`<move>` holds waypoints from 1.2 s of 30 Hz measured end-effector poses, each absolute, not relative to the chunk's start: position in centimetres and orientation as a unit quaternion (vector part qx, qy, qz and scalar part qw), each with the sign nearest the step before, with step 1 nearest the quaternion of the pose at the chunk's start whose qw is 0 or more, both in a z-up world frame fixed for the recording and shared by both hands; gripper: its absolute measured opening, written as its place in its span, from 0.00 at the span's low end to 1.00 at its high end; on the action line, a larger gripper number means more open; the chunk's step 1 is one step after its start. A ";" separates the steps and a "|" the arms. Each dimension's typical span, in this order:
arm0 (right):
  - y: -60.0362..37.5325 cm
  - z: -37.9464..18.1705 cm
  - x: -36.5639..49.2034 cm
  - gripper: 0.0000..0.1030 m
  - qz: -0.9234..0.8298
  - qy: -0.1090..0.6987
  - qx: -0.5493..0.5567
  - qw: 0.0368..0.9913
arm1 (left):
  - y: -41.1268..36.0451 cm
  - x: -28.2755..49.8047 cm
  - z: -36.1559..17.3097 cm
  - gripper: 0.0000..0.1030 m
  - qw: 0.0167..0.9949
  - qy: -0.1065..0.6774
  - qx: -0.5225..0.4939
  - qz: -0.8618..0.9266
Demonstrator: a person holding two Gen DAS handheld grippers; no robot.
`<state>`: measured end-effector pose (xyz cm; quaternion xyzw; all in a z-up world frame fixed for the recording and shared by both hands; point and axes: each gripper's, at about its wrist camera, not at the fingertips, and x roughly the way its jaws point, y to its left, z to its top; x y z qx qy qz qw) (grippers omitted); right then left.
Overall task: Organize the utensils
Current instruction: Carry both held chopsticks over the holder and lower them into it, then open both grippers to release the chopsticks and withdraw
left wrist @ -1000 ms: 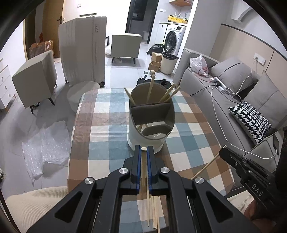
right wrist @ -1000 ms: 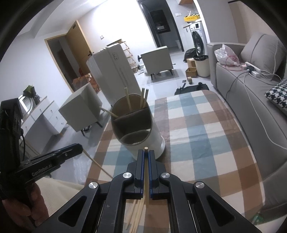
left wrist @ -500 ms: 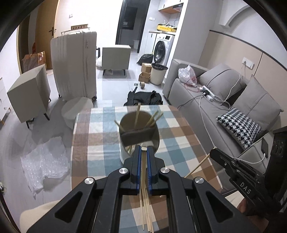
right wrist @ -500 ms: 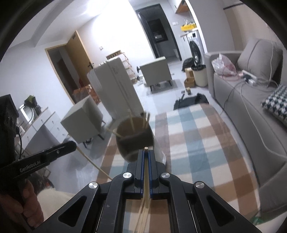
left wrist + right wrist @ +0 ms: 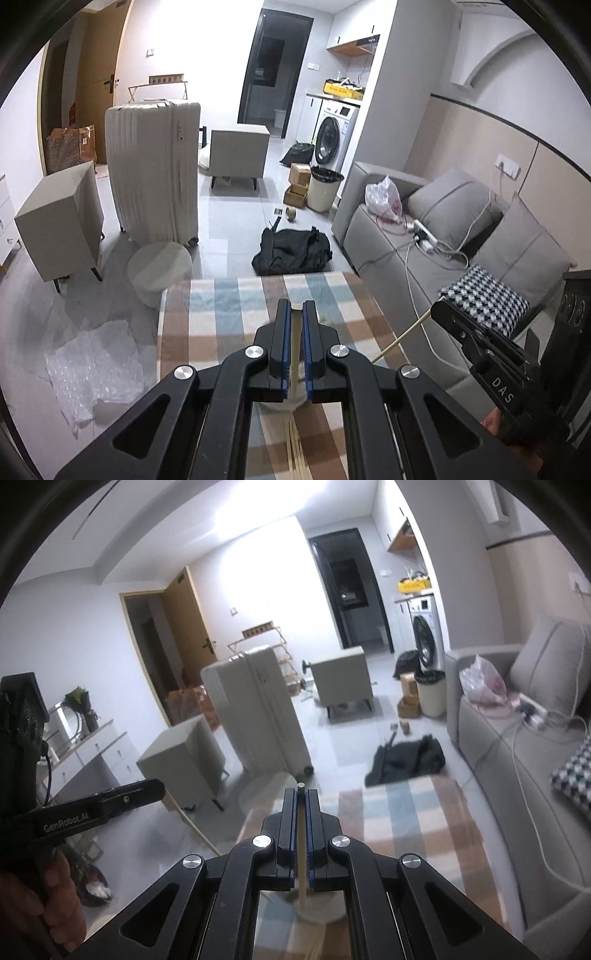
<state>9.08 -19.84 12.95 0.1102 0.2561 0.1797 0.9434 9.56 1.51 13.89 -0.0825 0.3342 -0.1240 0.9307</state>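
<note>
Left gripper [image 5: 294,314] clamped tight on a chopstick [image 5: 295,343], and right gripper [image 5: 301,797] pinched another chopstick [image 5: 302,849] just the same. Loose chopsticks [image 5: 295,446] lay at six o'clock on the checked tablecloth [image 5: 221,314], the white holder [image 5: 321,910] peeking beneath the jaws.

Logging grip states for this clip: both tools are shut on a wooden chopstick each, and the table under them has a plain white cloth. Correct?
Not quite. The cloth is checked in blue, brown and cream, as the left wrist view shows. The rest holds: the left tool and the right tool are each shut on a chopstick.
</note>
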 end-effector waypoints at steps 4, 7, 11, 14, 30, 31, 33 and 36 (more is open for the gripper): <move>-19.3 14.0 11.4 0.03 0.186 0.251 0.115 0.943 | 2.1 11.6 14.3 0.01 0.935 0.322 -0.082 -0.119; -18.9 14.3 12.9 0.03 0.187 0.247 0.114 0.944 | 2.5 13.1 13.9 0.01 0.936 0.321 -0.085 -0.115; -18.3 14.1 15.2 0.03 0.187 0.246 0.110 0.945 | 2.5 14.7 12.7 0.01 0.937 0.323 -0.078 -0.112; -17.9 13.4 16.8 0.03 0.186 0.257 0.106 0.942 | 2.5 15.9 11.3 0.01 0.932 0.336 -0.080 -0.112; -16.5 9.3 20.3 0.03 0.195 0.303 0.087 0.929 | 2.1 18.3 8.7 0.01 0.914 0.378 -0.086 -0.122; -16.5 9.1 20.3 0.03 0.195 0.306 0.087 0.928 | 2.0 18.3 8.6 0.01 0.912 0.381 -0.084 -0.123; -16.4 8.7 20.3 0.03 0.197 0.312 0.085 0.925 | 1.9 18.3 8.5 0.01 0.909 0.388 -0.083 -0.126; -16.3 8.0 20.5 0.04 0.202 0.326 0.088 0.919 | 1.9 18.7 8.2 0.01 0.901 0.402 -0.089 -0.134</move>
